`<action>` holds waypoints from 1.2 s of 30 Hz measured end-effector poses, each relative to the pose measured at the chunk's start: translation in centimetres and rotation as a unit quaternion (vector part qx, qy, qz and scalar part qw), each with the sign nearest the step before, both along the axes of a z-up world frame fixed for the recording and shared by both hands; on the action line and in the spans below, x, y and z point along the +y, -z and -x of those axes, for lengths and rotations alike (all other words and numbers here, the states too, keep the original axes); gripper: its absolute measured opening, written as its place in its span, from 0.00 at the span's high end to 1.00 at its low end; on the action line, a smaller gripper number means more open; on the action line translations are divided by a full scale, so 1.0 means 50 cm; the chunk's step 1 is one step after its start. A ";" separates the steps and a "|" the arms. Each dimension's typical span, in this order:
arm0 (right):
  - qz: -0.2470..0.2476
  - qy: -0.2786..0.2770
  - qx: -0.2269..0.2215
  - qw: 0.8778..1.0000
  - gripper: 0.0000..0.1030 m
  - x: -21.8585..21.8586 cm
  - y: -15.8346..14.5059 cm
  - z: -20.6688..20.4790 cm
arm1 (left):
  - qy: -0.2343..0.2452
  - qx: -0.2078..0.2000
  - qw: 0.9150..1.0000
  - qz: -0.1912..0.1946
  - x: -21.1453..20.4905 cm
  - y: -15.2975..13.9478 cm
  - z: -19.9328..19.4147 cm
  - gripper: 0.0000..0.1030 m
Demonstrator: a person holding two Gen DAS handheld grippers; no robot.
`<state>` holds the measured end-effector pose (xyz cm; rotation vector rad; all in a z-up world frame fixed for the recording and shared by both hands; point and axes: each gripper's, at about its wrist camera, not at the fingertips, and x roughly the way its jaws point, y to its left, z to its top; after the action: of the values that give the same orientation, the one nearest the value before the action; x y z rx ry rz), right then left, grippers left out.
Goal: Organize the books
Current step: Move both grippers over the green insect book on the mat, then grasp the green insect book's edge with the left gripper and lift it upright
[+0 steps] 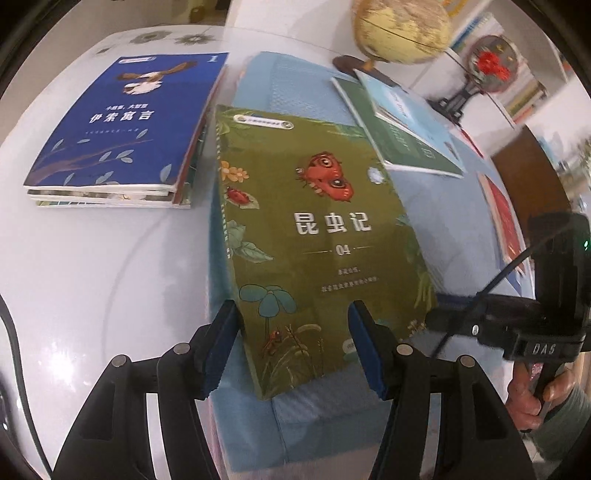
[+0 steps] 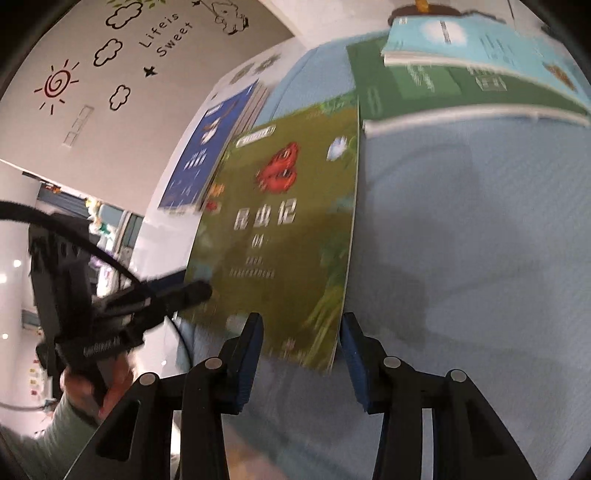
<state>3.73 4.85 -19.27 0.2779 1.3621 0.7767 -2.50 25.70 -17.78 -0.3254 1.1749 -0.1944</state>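
An olive green insect book (image 1: 317,236) lies on a light blue mat (image 1: 454,229), its left edge over the mat's edge. My left gripper (image 1: 291,347) is open, its fingers either side of the book's near end. My right gripper (image 2: 301,350) is open at the same book's (image 2: 280,229) near right corner; it shows at the right of the left wrist view (image 1: 517,325). A blue-covered stack of books (image 1: 122,125) sits on the white table at far left. A green book (image 1: 410,136) with a light blue book (image 1: 406,103) on top lies at the mat's far right.
A globe (image 1: 402,29) on a dark base stands behind the mat. A round red ornament on a black stand (image 1: 487,70) is at back right. A red book (image 1: 502,221) lies at the mat's right edge. The white table (image 1: 103,280) extends left.
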 end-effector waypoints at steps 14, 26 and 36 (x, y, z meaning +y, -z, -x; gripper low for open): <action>-0.011 0.084 -0.004 0.996 0.56 -0.003 0.017 -0.035 | -0.029 0.014 0.996 0.083 0.029 0.034 0.031 0.38; -0.085 0.125 0.048 0.987 0.55 -0.056 0.044 -0.020 | -0.050 -0.059 0.969 0.234 0.049 -0.056 0.054 0.44; -0.102 0.119 0.058 0.986 0.51 -0.060 0.048 -0.025 | -0.100 0.017 0.982 0.156 0.018 0.064 0.021 0.87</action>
<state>4.98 1.88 -21.69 0.6440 1.3292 0.7067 -3.54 26.59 -20.98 -0.7229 1.1361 -0.1974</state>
